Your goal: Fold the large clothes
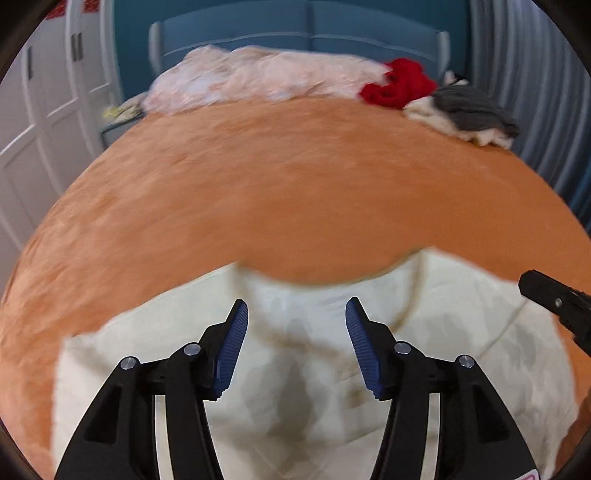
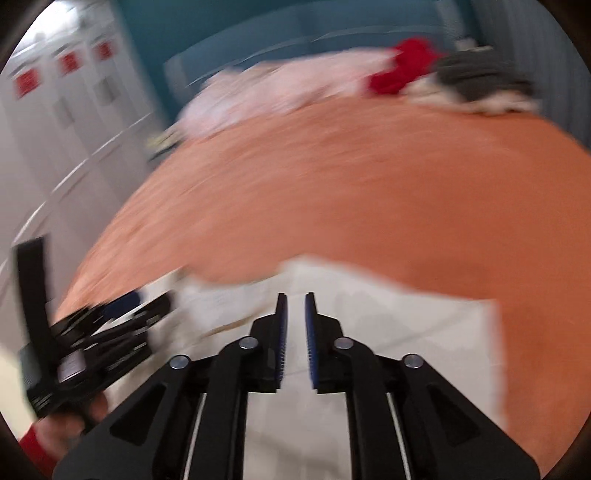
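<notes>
A cream-white garment [image 1: 314, 369] with a faint grey pattern lies spread on the near part of the orange bed cover [image 1: 277, 192]. My left gripper [image 1: 296, 314] hovers over its collar area, open and empty. My right gripper shows at the right edge of the left wrist view [image 1: 554, 302]. In the right wrist view the same garment [image 2: 388, 325] lies under my right gripper [image 2: 295, 306], whose jaws stand a narrow gap apart with nothing between them. My left gripper [image 2: 110, 325] appears blurred at the left of that view.
A pale pink bundle [image 1: 258, 77], a red garment [image 1: 400, 83] and a grey and white pile [image 1: 469, 110] lie along the far edge of the bed, before a blue headboard [image 1: 295, 33]. White wardrobe doors [image 1: 44, 110] stand at the left. A striped curtain [image 1: 535, 74] hangs at the right.
</notes>
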Demonstrator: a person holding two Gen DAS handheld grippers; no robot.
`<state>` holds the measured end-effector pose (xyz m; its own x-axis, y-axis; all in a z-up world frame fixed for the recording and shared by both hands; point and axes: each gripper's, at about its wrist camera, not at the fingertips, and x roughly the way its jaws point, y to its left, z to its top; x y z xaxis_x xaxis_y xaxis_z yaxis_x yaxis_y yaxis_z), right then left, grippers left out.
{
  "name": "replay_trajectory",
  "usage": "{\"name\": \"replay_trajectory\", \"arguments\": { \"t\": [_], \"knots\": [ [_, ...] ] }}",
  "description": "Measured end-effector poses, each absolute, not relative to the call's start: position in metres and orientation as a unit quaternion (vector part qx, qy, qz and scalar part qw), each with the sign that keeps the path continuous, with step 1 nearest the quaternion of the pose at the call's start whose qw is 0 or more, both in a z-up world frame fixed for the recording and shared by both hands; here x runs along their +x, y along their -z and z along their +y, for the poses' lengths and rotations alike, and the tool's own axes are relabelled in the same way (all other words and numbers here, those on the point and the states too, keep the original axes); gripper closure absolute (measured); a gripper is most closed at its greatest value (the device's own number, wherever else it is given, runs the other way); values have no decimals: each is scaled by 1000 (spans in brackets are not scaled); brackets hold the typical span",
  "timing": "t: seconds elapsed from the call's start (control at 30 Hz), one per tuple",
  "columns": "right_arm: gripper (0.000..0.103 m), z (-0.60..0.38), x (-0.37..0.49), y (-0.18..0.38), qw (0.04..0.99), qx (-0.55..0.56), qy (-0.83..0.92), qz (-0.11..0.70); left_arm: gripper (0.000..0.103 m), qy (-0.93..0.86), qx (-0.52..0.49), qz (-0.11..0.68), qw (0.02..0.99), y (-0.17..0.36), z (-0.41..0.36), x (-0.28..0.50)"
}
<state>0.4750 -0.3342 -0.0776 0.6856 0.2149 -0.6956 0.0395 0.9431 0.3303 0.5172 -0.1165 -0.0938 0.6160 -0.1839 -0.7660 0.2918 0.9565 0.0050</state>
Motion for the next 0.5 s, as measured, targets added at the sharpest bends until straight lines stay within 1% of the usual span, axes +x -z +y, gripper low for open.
{"name": "replay_trajectory", "arguments": {
  "t": [0.1,0.17,0.2,0.33,0.5],
  "knots": [
    [90,-285,498,104,880,132,-104,444,50,119,47,445,886,112,-88,521],
    [90,-266,507,131,870,101,-94,474,52,121,46,465,876,128,-84,525],
    [93,-262,510,146,867,91,-82,483,52,121,48,466,875,137,-82,525],
    [95,-270,505,152,880,113,-76,454,51,111,68,439,889,150,-87,517],
    [96,-272,499,155,892,119,-59,432,46,97,80,427,896,156,-93,518]
  ]
}}
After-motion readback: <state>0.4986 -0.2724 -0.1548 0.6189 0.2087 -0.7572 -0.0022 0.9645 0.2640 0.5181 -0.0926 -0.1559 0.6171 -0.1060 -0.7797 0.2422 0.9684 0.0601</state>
